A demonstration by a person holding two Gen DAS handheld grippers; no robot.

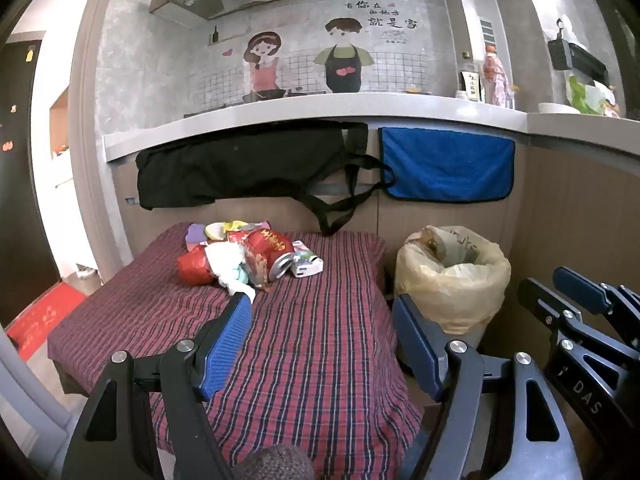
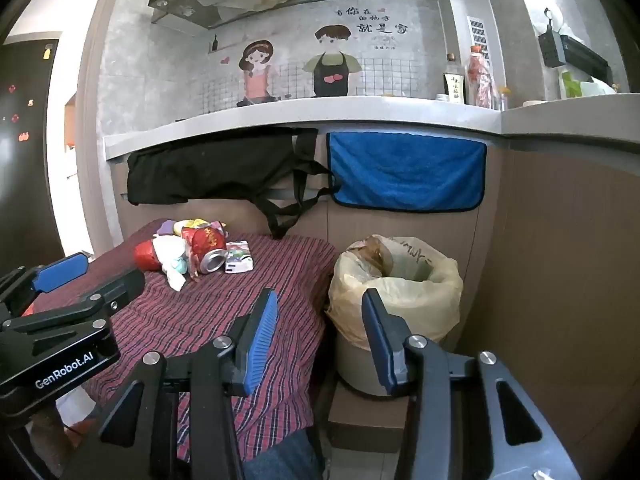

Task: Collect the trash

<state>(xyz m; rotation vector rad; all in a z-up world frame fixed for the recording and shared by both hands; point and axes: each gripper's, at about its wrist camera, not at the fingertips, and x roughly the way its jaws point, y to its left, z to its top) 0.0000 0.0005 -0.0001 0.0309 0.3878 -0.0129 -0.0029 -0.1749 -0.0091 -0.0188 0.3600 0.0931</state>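
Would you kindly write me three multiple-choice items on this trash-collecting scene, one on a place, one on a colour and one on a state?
1. Where does the lined bin stand?
A. on the striped cloth
B. on the floor beside the cloth-covered table
C. on the counter

2. What colour is the towel hanging under the counter?
A. blue
B. green
C. white

3. How do the left tongs stand?
A. shut on the can
B. shut on nothing
C. open and empty

Answers: 1 B, the bin sits right of the striped cloth, lower down. 2 A, it is plainly blue. 3 C, the pads are apart, short of the red can.
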